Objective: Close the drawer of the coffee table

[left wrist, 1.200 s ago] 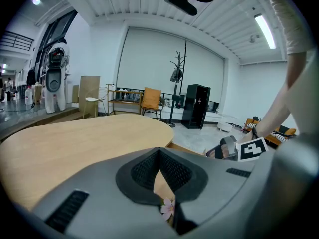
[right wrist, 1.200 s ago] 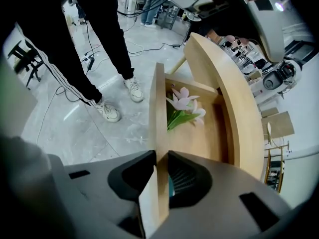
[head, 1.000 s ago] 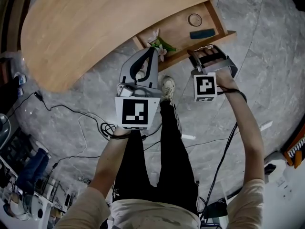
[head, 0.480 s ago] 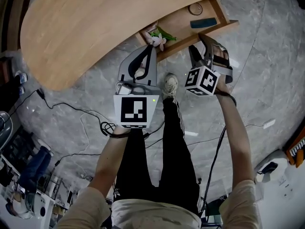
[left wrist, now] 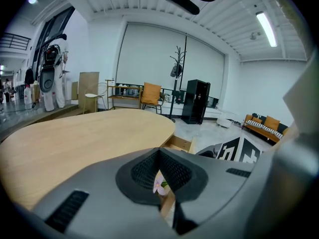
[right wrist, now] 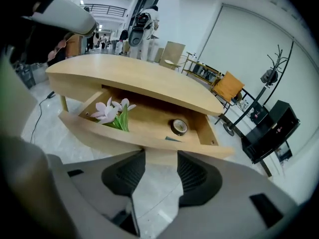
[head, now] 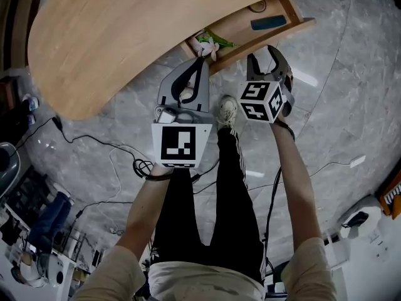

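The drawer (head: 299, 28) stands half open under the table top (head: 125, 36). The right gripper (head: 260, 52) faces the drawer front, jaws apart and closing on nothing. Next, push the front inward. The left gripper (head: 201, 63) is idle, jaws together.

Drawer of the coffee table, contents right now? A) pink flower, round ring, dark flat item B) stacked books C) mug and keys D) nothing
A: the drawer stands open, with a pink flower, a round ring and a dark flat item lying inside it.
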Demonstrator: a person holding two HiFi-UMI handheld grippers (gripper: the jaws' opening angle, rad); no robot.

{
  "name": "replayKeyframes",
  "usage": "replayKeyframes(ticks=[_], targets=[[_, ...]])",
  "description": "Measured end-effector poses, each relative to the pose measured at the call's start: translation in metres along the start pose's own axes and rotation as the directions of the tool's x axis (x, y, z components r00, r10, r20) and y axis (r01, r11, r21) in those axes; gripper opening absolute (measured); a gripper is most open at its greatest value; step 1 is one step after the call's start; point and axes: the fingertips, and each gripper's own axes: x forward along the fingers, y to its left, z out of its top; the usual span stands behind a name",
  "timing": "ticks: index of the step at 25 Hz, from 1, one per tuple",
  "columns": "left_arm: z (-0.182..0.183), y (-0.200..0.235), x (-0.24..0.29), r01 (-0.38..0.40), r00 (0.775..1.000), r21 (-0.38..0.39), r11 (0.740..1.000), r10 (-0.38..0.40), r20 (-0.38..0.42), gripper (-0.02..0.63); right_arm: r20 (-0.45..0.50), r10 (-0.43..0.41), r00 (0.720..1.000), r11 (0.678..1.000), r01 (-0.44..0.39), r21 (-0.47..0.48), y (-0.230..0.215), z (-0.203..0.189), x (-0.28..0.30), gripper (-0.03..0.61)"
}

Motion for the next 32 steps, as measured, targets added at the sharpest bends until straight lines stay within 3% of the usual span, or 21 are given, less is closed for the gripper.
replayKeyframes(ticks=[16,32], targets=[[-0.005,0.013,0.006,0.003,0.999,-0.011,1.0,-0.003,-0.044,0.008,0.037,0.025,0.999,0.998,-0.028,0.06,0.003,0.021,0.005,0.01],[-0.006,0.015,0.022,-0.019,0.999,-0.033,0.999,0.018,-0.035,0.008,0.151,0.091,0.984,0.995,-0.095,0.02,0.002,0.058,0.028,0.006]])
